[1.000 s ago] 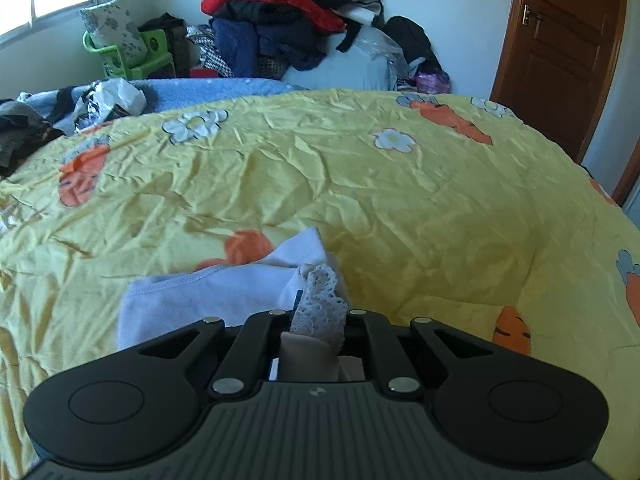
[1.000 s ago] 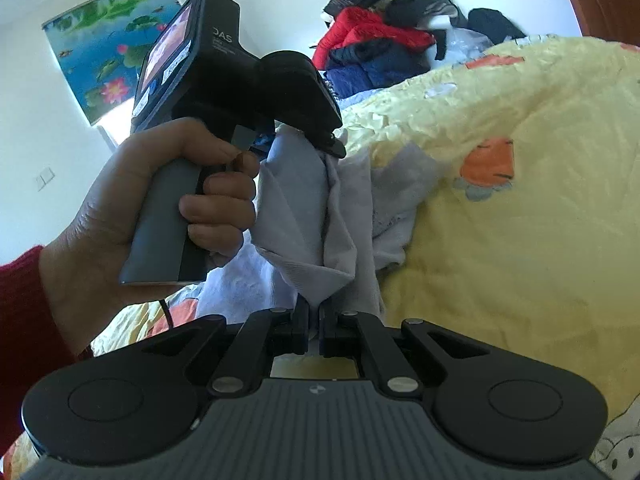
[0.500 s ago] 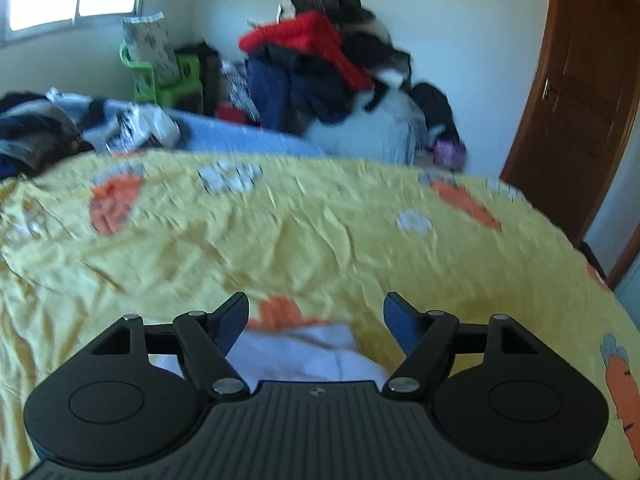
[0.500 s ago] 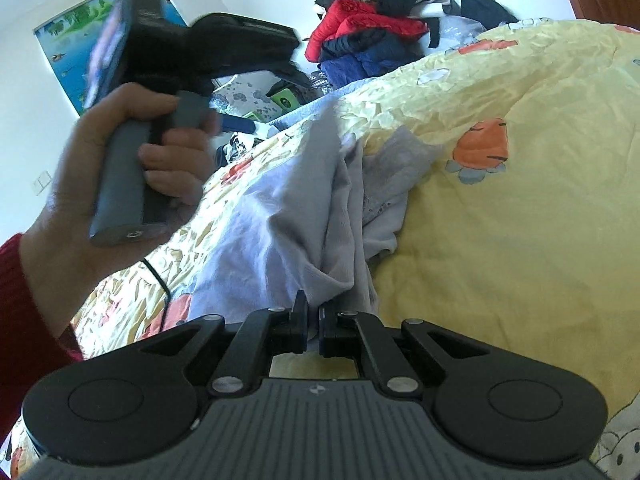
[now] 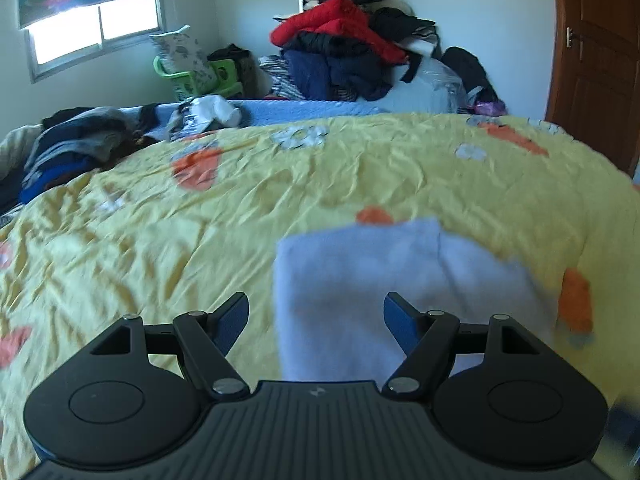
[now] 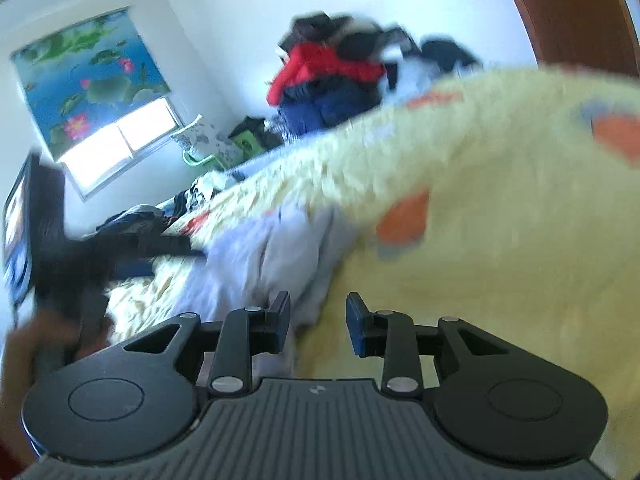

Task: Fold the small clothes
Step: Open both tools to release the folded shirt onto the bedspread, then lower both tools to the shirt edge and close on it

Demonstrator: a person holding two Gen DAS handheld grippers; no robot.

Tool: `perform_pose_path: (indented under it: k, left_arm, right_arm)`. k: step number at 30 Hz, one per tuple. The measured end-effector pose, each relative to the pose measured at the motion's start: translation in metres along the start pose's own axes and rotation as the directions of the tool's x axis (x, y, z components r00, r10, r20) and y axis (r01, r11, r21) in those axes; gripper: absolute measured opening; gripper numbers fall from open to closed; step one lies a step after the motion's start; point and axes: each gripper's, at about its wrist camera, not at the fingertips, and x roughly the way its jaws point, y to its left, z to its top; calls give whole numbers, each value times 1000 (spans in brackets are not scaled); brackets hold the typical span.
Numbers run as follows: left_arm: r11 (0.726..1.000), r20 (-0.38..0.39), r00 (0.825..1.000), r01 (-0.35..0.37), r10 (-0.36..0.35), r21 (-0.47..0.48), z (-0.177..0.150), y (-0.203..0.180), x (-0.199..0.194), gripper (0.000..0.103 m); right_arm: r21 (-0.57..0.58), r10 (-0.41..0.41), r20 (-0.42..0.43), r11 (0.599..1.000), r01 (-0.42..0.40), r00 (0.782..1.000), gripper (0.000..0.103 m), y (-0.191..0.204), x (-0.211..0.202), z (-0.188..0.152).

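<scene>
Right wrist view is pretty much all motion smear: the yellow bedspread (image 6: 500, 184) is fuzz, the pale garment (image 6: 272, 256) has no readable edges, and the hand (image 6: 28, 344) at the left edge is cut off. Left view's garment (image 5: 360, 280) is soft too, its near end hidden behind the gripper body.

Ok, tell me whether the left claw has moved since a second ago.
Yes. The left claw let go of the garment and drew back and leftward from it over the bedspread, jaws open.

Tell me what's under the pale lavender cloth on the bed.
The pale lavender cloth lies on the yellow carrot-print bedspread. An orange carrot peeks out at its far edge; whatever else it covers is hidden.
</scene>
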Motion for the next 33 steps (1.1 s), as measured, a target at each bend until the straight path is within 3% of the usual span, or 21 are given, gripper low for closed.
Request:
perform_pose_path:
  k: [3, 5, 9, 15, 19, 27, 30, 33]
  left_arm:
    - [1000, 0, 1000, -27, 27, -9, -21, 8, -11, 75]
    - [1000, -10, 1000, -26, 26, -4, -31, 11, -16, 76]
    - [999, -9, 999, -38, 39, 31, -47, 13, -17, 82]
    - [998, 4, 999, -39, 39, 41, -48, 12, -22, 82]
    - [1000, -7, 1000, -30, 31, 5, -50, 14, -20, 82]
    - [1000, -8, 1000, -22, 22, 4, -51, 15, -20, 83]
    - [999, -16, 1000, 26, -26, -25, -52, 22, -18, 85]
    - [984, -45, 990, 126, -133, -129, -52, 45, -10, 89]
  right_arm:
    - [-102, 26, 14, 994, -25, 1000, 34, 16, 11, 11]
    - [-134, 58, -32, 989, -61, 998, 39, 24, 29, 13]
    - [-212, -22, -107, 977, -1, 994, 45, 31, 67, 6]
    - [-184, -32, -29, 983, 27, 999, 48, 32, 46, 17]
    - [-197, -29, -33, 980, 22, 999, 49, 32, 42, 18]
    - [-149, -6, -62, 989, -4, 998, 69, 25, 42, 16]
    - [-105, 9, -84, 994, -18, 996, 72, 16, 46, 19]
    - [-48, 48, -146, 997, -55, 988, 75, 4, 58, 25]
